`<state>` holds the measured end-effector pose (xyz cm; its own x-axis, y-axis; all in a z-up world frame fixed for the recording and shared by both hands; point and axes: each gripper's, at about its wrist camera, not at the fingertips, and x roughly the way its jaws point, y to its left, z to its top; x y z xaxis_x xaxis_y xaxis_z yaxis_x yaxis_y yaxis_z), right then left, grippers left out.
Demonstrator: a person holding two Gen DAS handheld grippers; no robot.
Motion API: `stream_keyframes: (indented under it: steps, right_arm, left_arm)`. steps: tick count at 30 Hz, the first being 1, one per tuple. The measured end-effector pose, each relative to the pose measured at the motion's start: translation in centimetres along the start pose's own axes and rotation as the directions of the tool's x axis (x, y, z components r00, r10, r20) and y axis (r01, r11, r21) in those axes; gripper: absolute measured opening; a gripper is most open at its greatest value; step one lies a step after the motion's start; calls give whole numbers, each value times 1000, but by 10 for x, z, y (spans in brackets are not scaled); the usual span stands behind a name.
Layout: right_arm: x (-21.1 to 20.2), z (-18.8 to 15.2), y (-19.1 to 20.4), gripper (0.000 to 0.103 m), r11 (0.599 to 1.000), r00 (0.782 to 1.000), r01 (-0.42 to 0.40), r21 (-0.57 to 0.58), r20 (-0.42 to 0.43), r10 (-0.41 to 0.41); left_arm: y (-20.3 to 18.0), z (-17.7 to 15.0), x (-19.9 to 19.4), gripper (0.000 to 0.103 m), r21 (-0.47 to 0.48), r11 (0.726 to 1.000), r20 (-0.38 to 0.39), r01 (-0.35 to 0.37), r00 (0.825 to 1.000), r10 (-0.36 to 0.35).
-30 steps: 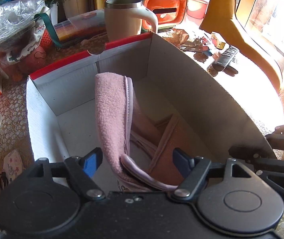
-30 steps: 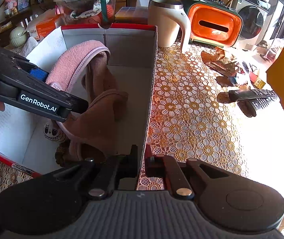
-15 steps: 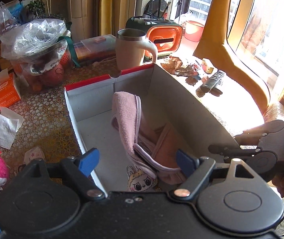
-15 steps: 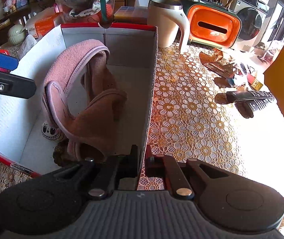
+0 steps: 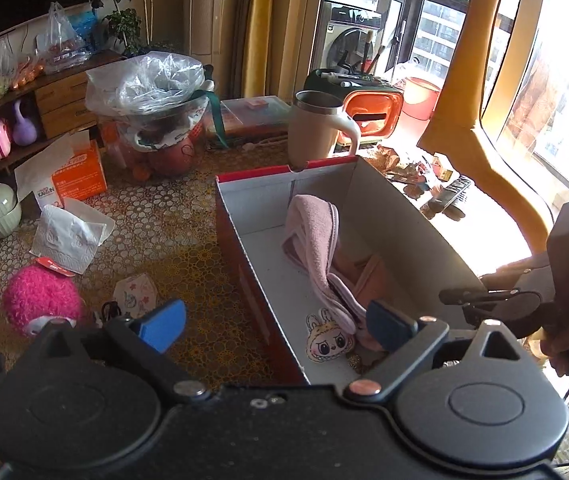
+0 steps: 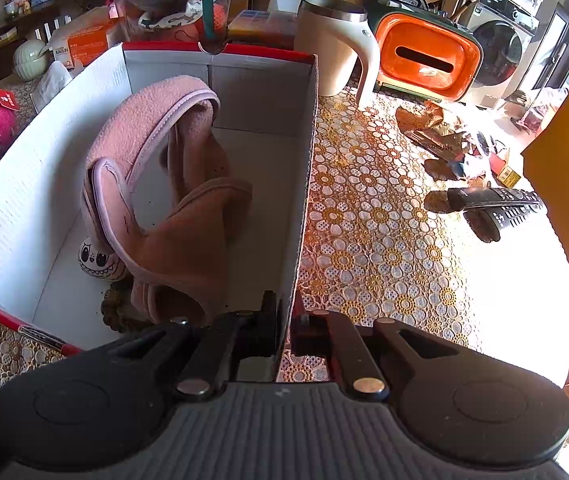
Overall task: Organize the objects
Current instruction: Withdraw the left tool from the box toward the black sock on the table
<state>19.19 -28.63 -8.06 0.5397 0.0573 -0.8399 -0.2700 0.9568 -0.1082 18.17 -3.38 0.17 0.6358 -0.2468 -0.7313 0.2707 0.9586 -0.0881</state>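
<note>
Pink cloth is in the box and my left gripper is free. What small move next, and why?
Probably swing the left gripper, open and empty, left and down toward the pink fuzzy toy lying loose on the table beside the box. The right gripper is clamped on the box wall, steadying it, and the pink cloth already lies inside.

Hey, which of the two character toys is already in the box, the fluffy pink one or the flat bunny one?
The flat bunny toy, lying on the box floor beside the pink cloth. The fluffy pink toy sits outside on the tablecloth.
</note>
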Motion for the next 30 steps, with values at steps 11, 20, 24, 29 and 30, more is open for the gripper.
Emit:
stream_keyframes:
  steps: [11,20,24,29,30]
  right_arm:
    - [-2,0,2,6,1000,1000,0,-31,10,0]
    - [-2,0,3,6,1000,1000,6,-27,10,-5]
    - [-2,0,3,6,1000,1000,9,-26,8,-9]
    - [-3,0,3,6,1000,1000,13,-23,5,-13]
    - [-2,0,3,6,1000,1000,14,-23,5,-14]
  left_arm:
    - [52,-24,-35,101,-116,988,29,-102,994,106]
    - [104,-54,-63,101,-214,955,31,-204,976,215]
    - [125,-68,-68,101,-253,935,13,-249,965,260]
    - [143,-89,-62,101,-279,915,-27,-292,955,296]
    - [146,-95,-59,101,-283,911,-43,-301,953,301]
